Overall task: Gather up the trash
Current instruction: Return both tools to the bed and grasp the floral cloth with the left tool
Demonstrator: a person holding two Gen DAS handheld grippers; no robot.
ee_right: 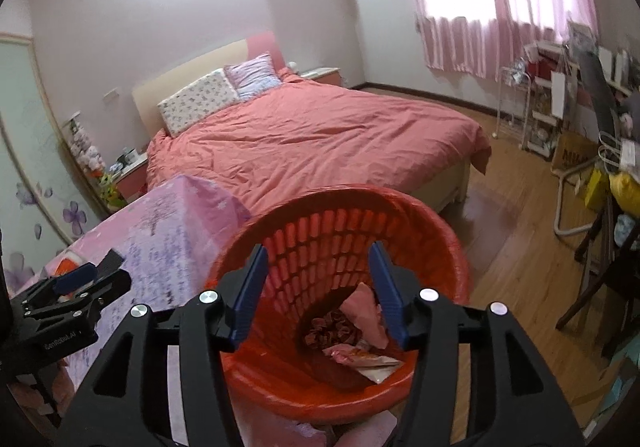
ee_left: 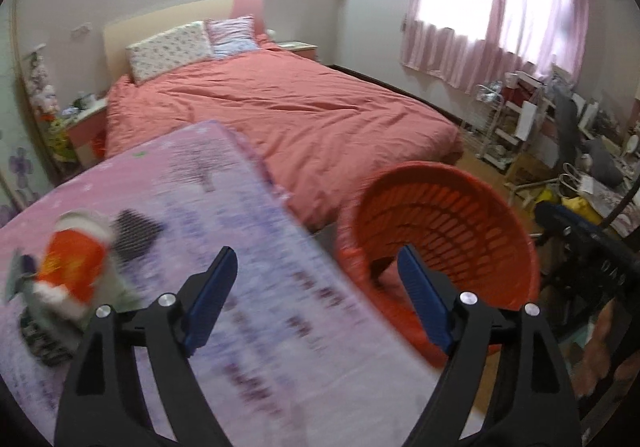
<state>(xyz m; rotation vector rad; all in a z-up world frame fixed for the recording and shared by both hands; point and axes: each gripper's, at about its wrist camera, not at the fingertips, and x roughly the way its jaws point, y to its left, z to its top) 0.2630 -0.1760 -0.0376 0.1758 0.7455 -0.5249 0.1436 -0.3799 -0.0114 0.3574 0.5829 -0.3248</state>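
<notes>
off to the left of the left gripper [ee_left: 316, 271], on the purple tablecloth [ee_left: 248, 231], lies the orange-and-white wrapper [ee_left: 74, 267], nearest that hand; its jaws gape empty, and the right gripper [ee_right: 318, 267] hangs half-open, empty, over the red basket [ee_right: 448, 247]
</notes>
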